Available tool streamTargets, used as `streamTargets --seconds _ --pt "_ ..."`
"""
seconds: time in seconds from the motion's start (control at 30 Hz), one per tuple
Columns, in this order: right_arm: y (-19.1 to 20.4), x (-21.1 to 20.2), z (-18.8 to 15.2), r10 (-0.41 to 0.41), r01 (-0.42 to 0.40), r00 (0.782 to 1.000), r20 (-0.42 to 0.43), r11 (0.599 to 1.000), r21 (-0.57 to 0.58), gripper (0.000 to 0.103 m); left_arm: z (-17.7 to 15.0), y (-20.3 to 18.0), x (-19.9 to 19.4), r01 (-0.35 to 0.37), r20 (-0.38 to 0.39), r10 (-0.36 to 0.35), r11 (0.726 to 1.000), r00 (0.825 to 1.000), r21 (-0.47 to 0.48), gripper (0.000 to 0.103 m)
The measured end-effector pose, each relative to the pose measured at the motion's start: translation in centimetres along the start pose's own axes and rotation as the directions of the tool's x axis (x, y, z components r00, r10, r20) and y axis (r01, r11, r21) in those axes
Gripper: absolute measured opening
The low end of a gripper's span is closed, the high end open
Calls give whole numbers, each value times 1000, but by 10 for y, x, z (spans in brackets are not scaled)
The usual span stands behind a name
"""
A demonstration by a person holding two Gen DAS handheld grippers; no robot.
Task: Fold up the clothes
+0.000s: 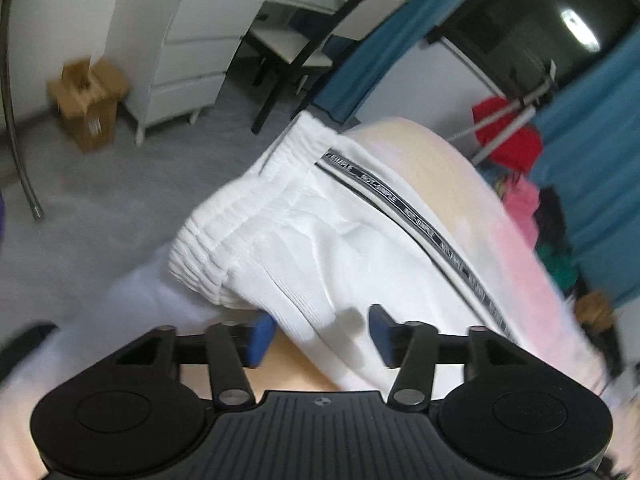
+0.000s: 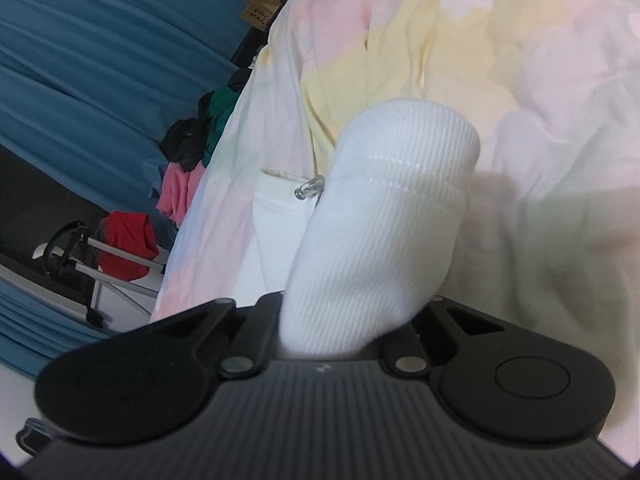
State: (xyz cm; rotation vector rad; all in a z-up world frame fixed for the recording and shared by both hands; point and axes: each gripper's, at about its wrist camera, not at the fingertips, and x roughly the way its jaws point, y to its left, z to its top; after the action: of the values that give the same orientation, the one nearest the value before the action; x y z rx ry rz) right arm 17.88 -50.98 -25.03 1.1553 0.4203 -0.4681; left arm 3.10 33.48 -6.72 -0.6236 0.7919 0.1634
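Observation:
White trousers (image 1: 320, 240) with a gathered elastic waistband (image 1: 224, 236) and a black lettered side stripe (image 1: 404, 208) lie on a pastel pink and yellow cover (image 1: 424, 156). My left gripper (image 1: 320, 334) stands open just in front of them. A fold of the white cloth lies between its blue pads (image 1: 260, 338), and the pads do not press on it. In the right wrist view my right gripper (image 2: 344, 320) is shut on a white ribbed cuff (image 2: 392, 220) that rises from the jaws and hides the fingertips. Behind it lie the cover (image 2: 540, 80) and a drawstring tip (image 2: 308, 190).
Beyond the cover's edge are grey floor, a cardboard box (image 1: 88, 100), a white chest of drawers (image 1: 188, 60) and a chair (image 1: 304, 44). Blue curtains (image 2: 100, 60), a red garment on a rack (image 2: 128, 244) and a pile of coloured clothes (image 2: 192, 160) border the other side.

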Motion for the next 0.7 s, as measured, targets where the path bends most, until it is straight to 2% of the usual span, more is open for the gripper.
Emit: streamTargets --seconds 0.07,0.13,0.2,0.3,0.43,0.53,0.6,0.63,0.7 --pt "0 1 0 -1 1 1000 1 1000 3 12 -1 -14 -20 -30 34 28 997 999 65 64" --pt "1 0 -1 -4 4 1000 5 1000 -8 12 -1 -31 -38 -30 100 18 992 995 120 75" --pt "3 -1 -1 -8 8 1000 13 1000 -20 12 -4 -53 -48 -24 146 0 986 989 168 78" --pt "5 -5 -3 -11 12 1000 25 999 -31 12 -16 -97 -48 -13 166 -29 970 986 242 80" --pt "5 -8 -2 -12 13 999 34 999 -39 12 -49 -163 -19 33 139 -82 946 987 323 80" --pt "8 -10 -3 -15 18 999 45 998 -55 12 -78 -205 13 84 97 -122 941 988 327 80" --pt "8 -11 -3 -17 21 998 53 997 -68 12 -100 -231 37 119 63 -151 928 987 353 80" --pt "9 -11 -3 -19 24 998 57 997 -77 12 -109 -239 48 124 57 -157 919 986 373 79" --pt "11 -11 -4 -26 32 998 61 994 -100 12 -132 -252 69 90 64 -129 898 990 430 79"
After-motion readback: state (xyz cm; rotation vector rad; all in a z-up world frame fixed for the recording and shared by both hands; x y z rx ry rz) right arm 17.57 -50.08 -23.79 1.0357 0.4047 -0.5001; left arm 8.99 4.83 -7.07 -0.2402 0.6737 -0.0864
